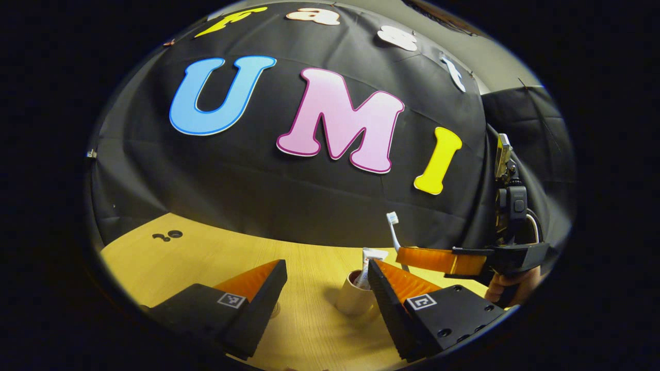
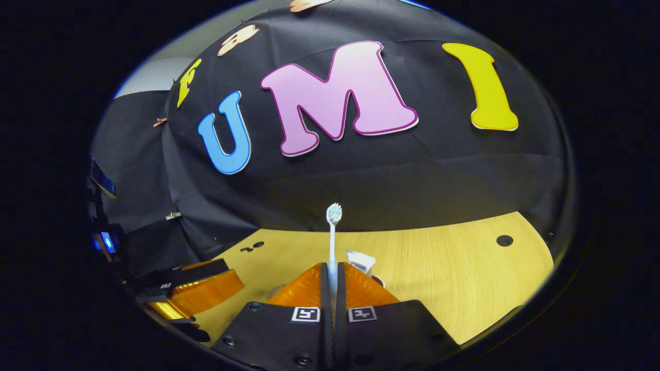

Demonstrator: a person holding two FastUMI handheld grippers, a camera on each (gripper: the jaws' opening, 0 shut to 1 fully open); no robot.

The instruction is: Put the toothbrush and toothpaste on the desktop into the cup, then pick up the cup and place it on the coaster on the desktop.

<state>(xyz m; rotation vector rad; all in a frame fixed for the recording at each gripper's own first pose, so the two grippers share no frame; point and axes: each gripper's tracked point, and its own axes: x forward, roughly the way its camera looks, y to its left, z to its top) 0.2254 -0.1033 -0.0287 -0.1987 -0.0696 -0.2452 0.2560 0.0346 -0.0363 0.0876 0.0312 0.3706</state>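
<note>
Wood-grain desktop point(image 1: 309, 330); right gripper point(image 2: 333, 281) clamps slim toothbrush point(image 2: 333, 232); left gripper point(image 1: 325, 288) spread before cylindrical cup point(image 1: 355, 299).

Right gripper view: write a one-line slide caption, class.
Right claw shut on an upright toothbrush, toothpaste behind it on the wooden desktop.

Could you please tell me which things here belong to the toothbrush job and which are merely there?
Belong to the job:
toothbrush, clamped upright in the right gripper
toothpaste, standing in the cup
cup
left gripper, open

Merely there:
desktop
cable holes in the desktop
</note>
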